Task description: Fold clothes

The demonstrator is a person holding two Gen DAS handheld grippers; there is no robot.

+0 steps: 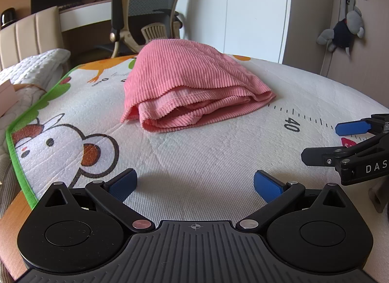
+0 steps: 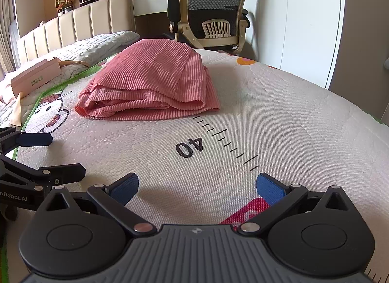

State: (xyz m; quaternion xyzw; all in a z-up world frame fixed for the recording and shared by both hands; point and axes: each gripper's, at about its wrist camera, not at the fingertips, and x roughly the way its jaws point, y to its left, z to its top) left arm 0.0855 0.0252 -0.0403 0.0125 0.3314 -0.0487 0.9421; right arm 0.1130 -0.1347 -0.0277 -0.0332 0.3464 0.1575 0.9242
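Note:
A pink ribbed garment [image 1: 184, 83] lies folded into a thick bundle on the cartoon-printed mat [image 1: 206, 166], ahead of both grippers. In the right wrist view the same garment [image 2: 150, 86] sits ahead and to the left. My left gripper [image 1: 194, 184] is open, its blue pads spread wide over bare mat, well short of the garment. My right gripper [image 2: 198, 187] is also open with nothing between its fingers, near the printed "40" ruler mark [image 2: 189, 148]. Each gripper shows in the other's view: the right gripper [image 1: 323, 142] at the right edge, the left gripper [image 2: 65, 154] at the left edge.
The mat [image 2: 279, 112] covers a bed with a beige padded headboard [image 2: 73, 25]. An office chair [image 2: 214, 8] stands beyond the far edge. A pink box [image 2: 36, 76] and a quilted pillow [image 2: 97, 44] lie to the left. A grey plush toy [image 1: 345, 27] hangs on the right wall.

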